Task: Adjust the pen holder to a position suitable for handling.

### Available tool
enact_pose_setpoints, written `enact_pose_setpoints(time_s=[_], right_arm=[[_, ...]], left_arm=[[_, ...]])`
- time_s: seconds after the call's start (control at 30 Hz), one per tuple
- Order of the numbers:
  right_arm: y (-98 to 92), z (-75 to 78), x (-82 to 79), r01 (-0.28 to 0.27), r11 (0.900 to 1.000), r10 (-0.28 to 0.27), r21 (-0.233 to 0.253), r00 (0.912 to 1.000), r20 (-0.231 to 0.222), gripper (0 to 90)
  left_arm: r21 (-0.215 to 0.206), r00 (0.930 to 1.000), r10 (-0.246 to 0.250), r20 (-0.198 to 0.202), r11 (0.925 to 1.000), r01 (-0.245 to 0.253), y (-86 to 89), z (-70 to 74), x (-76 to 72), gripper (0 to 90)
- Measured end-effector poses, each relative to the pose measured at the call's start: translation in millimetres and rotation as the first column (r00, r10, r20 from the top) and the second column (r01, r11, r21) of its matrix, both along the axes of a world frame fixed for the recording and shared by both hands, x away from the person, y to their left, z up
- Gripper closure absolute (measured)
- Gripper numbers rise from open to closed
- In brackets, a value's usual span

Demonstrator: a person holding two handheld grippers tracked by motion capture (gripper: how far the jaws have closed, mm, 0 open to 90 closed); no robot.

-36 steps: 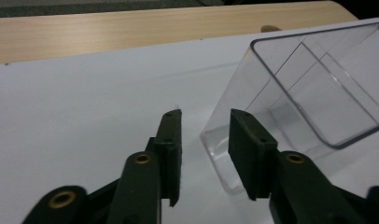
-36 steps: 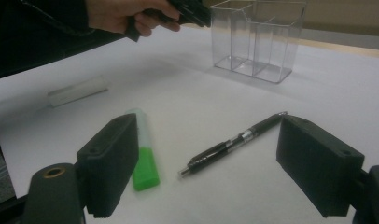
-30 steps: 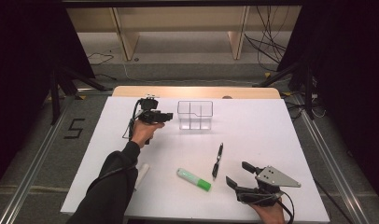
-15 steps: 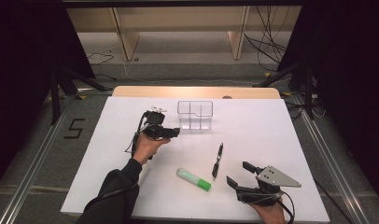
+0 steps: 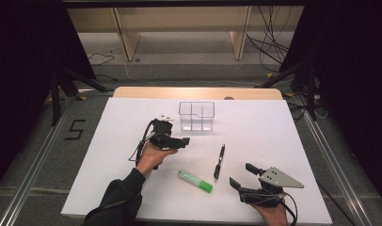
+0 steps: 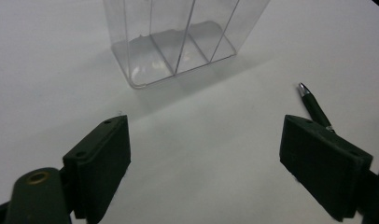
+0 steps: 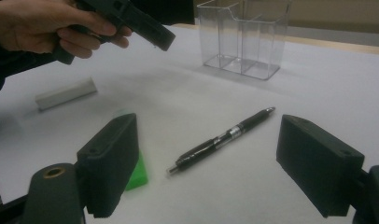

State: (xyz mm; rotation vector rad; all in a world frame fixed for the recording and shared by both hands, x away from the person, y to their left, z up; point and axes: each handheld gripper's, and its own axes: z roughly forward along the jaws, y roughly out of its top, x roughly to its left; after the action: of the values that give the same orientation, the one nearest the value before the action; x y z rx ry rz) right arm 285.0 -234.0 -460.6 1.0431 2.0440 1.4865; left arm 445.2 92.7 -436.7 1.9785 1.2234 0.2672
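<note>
Now that your left gripper (image 5: 179,141) has drawn back from the clear organizer (image 5: 196,116) toward the table's middle, jaws spread and empty, the pen (image 5: 219,162) looks next; your right gripper (image 5: 243,176) waits spread.

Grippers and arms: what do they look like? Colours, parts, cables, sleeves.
Both are black handheld units with two blocky black jaws. The right gripper carries a grey three-cornered plate with small holes and trails a black cable. The left gripper has a white top piece and black cables. The left arm wears a dark sleeve.
</note>
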Motion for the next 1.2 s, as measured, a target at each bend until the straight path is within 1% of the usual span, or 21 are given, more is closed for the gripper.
enact_pose_setpoints(time_s=[0.17, 0.27, 0.4, 0.43, 0.5, 0.63, 0.7, 0.83, 0.97, 1.0, 1.2], right_arm=[[-1.2, -0.8, 1.1, 0.021, 1.0, -0.021, 0.001, 0.9997, -0.015, 21.9], [-0.9, -1.3, 0.8, 0.038, 0.999, -0.038, -0.006, 0.9988, -0.031, 22.2], [1.0, -2.1, 0.5, 0.061, 0.998, -0.062, -0.02, 0.997, -0.045, 22.4], [1.8, -2.9, 1.0, 0.074, 0.997, -0.075, -0.023, 0.9956, -0.056, 22.4], [2.0, -3.2, 1.1, 0.078, 0.997, -0.079, -0.024, 0.995, -0.061, 22.5], [1.9, -4.5, 1.6, 0.09, 0.996, -0.092, -0.024, 0.9923, -0.083, 22.6], [1.6, -4.0, 1.5, 0.096, 0.995, -0.098, -0.023, 0.9921, -0.078, 22.5], [1.2, -3.2, 1.4, 0.103, 0.994, -0.104, -0.021, 0.9913, -0.08, 22.5], [-0.1, -3.2, 0.4, 0.108, 0.994, -0.11, -0.023, 0.9908, -0.079, 22.4], [-0.8, -3.3, 0.2, 0.111, 0.994, -0.112, -0.023, 0.9907, -0.078, 22.4], [-2.9, -2.6, 0.3, 0.125, 0.992, -0.127, -0.019, 0.9891, -0.075, 22.4]], left_arm=[[-0.006, 0.9999, -0.009, 0.01, 0.9999, 0.009, -2.0, 1.3, -6.0, 16.1], [0.011, 0.9994, -0.027, 0.024, 0.9996, 0.027, -1.0, 2.7, -10.2, 16.1], [-0.011, 0.9989, -0.037, 0.03, 0.9993, 0.037, 2.1, 4.6, -15.7, 16.1], [-0.007, 0.9985, -0.04, 0.037, 0.9992, 0.04, 3.7, 5.6, -17.8, 16.1], [-0.007, 0.9977, -0.047, 0.048, 0.9988, 0.048, 7.4, 6.8, -20.5, 16.1], [-0.016, 0.9981, -0.035, 0.052, 0.9992, 0.035, 14.4, 6.6, -23.5, 16.1], [-0.018, 0.9982, -0.032, 0.051, 0.9993, 0.033, 15.1, 5.7, -24.9, 16.1], [-0.01, 0.9981, -0.045, 0.042, 0.9989, 0.046, 10.5, 3.5, -30.0, 16.1], [0.001, 0.9977, -0.05, 0.046, 0.9988, 0.05, 4.6, 3.2, -34.9, 16.1], [-0.005, 0.9978, -0.049, 0.046, 0.9988, 0.049, 3.1, 3.1, -36.0, 16.1], [-0.004, 0.9966, -0.065, 0.05, 0.9979, 0.065, -7.5, 2.8, -43.2, 16.0]])
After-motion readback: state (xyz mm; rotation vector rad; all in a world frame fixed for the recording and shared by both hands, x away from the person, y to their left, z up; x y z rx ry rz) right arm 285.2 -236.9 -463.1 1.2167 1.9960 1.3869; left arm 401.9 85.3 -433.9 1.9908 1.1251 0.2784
